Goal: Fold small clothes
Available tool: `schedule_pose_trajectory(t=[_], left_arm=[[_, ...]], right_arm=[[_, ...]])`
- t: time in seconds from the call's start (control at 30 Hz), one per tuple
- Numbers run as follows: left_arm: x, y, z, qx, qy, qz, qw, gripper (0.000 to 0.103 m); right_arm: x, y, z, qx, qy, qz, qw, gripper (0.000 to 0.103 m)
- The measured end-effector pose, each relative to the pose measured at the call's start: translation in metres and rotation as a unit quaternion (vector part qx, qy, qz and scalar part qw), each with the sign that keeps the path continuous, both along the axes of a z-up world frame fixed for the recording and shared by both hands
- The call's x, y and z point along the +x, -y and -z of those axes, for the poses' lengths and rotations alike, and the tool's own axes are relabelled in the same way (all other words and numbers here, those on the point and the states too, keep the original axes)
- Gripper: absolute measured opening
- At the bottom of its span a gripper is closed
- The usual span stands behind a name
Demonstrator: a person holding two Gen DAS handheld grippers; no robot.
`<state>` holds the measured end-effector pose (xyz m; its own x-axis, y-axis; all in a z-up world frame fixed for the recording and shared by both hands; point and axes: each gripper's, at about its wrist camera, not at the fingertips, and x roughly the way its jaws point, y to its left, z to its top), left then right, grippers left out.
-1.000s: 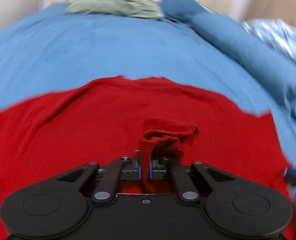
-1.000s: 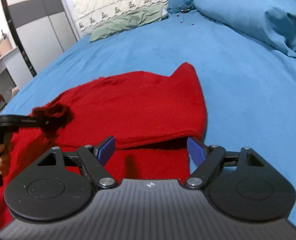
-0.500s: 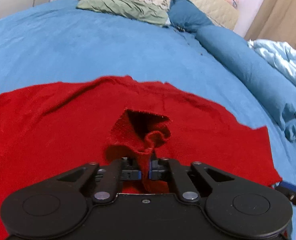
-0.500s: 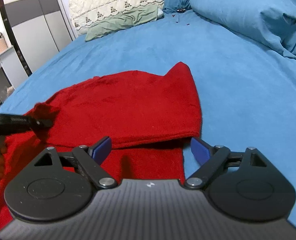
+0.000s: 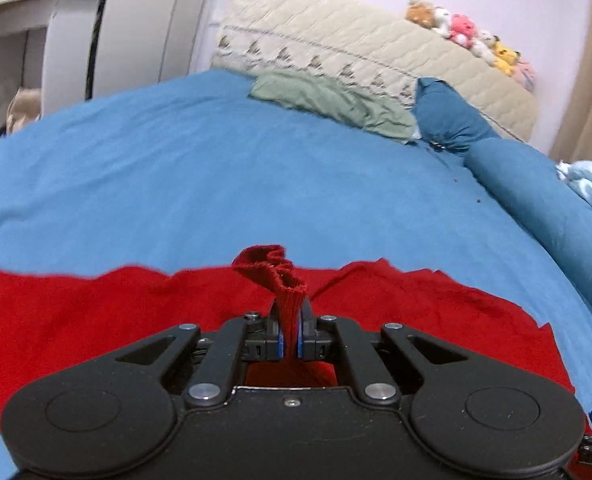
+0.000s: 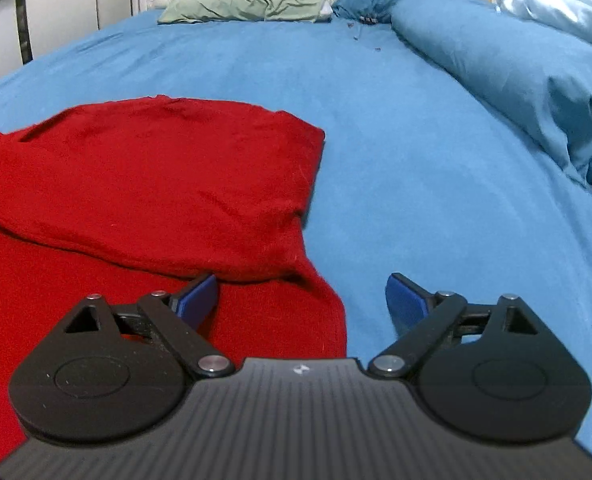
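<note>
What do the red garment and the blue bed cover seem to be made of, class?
Red garment: probably a soft knit, matte and fuzzy, ribbed at the edge pinched by the left gripper.
Blue bed cover: likely brushed woven fabric, matte, with a faint nap.

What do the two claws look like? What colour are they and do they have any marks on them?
Both are black. The left claw has a smooth matte body, two round lobes with circles, silver rivets, thin arms and blue pads. The right claw looks alike, but its body is ribbed grey-black with a tiny white mark, and its blue pads are bigger to see. No cables or sleeves show.
</note>
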<state>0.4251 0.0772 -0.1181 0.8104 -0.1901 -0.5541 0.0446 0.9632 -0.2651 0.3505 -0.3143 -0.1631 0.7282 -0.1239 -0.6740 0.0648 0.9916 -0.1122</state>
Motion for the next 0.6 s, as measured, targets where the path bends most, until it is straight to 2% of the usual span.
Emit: schedule_pose_trajectory(t=[0.07, 0.13, 0.2, 0.27, 0.43, 0.53, 0.6], left_arm=[[0.0, -0.002, 0.004, -0.01, -0.002, -0.006, 0.9999, 0.006], [-0.002, -0.003, 0.005, -0.021, 0.001, -0.006, 0.9998, 0.006], [-0.006, -0.006, 0.003, -0.02, 0.009, -0.005, 0.9998, 0.006], [-0.011, -0.009, 0.008, -0.017, 0.008, -0.001, 0.9998, 0.006], [-0.019, -0.025, 0.034, 0.004, -0.042, -0.007, 0.9991, 0.015], [-0.042, -0.034, 0.028, 0.032, -0.037, -0.022, 0.9986, 0.013], [-0.058, -0.033, 0.02, 0.049, -0.021, -0.017, 0.9984, 0.014]], right_arm=[[0.005, 0.002, 0.002, -0.015, 0.003, 0.01, 1.0, 0.103], [0.009, 0.01, 0.001, -0.01, 0.001, 0.028, 1.0, 0.103], [0.007, 0.017, 0.0, -0.018, 0.006, 0.049, 0.999, 0.103], [0.003, 0.021, 0.002, -0.019, 0.004, 0.048, 0.999, 0.103], [-0.008, 0.028, 0.001, 0.004, -0.004, 0.015, 1.0, 0.103], [-0.014, 0.021, -0.012, 0.015, -0.002, -0.034, 0.999, 0.103], [-0.021, 0.011, -0.024, 0.027, 0.024, -0.084, 0.996, 0.103]])
